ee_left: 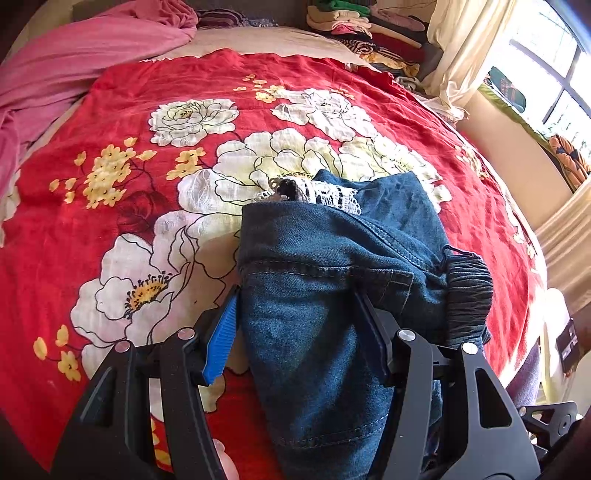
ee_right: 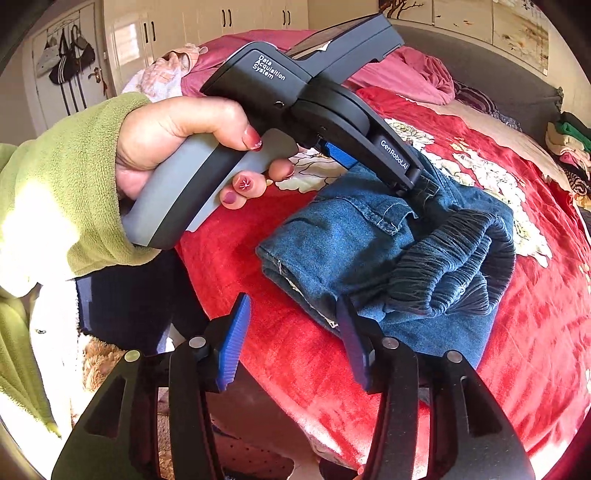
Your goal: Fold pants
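Note:
Dark blue denim pants lie folded into a compact bundle on the red floral bedspread, with a black ribbed waistband at the right and white lace trim at the far end. My left gripper is open, its jaws straddling the bundle's near part. In the right wrist view the left gripper presses on the pants. My right gripper is open at the bundle's near corner by the waistband; nothing is between its fingers.
A pink blanket is heaped at the bed's far left. Stacked folded clothes sit at the far right, by a cream curtain and window. The bed edge is close below my right gripper, with wardrobes behind.

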`<state>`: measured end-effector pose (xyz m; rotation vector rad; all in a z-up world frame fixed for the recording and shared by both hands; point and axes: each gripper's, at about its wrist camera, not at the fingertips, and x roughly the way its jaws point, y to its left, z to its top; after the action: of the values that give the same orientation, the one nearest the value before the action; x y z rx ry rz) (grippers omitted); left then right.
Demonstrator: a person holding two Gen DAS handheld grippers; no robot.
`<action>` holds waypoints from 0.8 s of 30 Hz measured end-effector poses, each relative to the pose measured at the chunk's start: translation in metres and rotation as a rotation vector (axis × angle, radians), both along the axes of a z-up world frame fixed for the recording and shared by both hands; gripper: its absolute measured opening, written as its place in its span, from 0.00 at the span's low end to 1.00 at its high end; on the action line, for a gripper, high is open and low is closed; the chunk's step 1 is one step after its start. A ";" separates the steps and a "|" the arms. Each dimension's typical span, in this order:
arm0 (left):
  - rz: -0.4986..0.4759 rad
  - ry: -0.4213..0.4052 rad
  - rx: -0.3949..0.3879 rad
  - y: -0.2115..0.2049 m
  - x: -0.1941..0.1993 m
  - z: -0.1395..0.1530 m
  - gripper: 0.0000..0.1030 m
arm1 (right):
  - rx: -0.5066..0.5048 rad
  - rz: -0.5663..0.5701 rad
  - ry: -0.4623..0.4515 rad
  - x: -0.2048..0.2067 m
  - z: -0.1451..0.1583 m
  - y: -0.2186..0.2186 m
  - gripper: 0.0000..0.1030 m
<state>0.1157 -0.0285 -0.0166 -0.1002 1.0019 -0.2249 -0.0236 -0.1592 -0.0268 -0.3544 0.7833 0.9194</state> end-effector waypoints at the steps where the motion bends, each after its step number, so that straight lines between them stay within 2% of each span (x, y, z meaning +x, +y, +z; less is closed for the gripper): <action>1: 0.000 -0.004 -0.004 0.001 -0.001 0.002 0.49 | 0.003 -0.005 -0.004 -0.001 0.002 -0.001 0.49; 14: 0.052 -0.073 -0.075 0.028 -0.031 0.031 0.50 | 0.076 -0.133 -0.024 0.008 0.023 -0.037 0.54; 24: 0.029 -0.073 -0.081 0.036 -0.071 0.029 0.51 | 0.161 -0.385 0.064 0.043 0.027 -0.089 0.58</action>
<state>0.0448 0.0079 0.0121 -0.1794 0.9183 -0.2409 0.0192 -0.2487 0.0005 -0.0295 0.7957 0.6276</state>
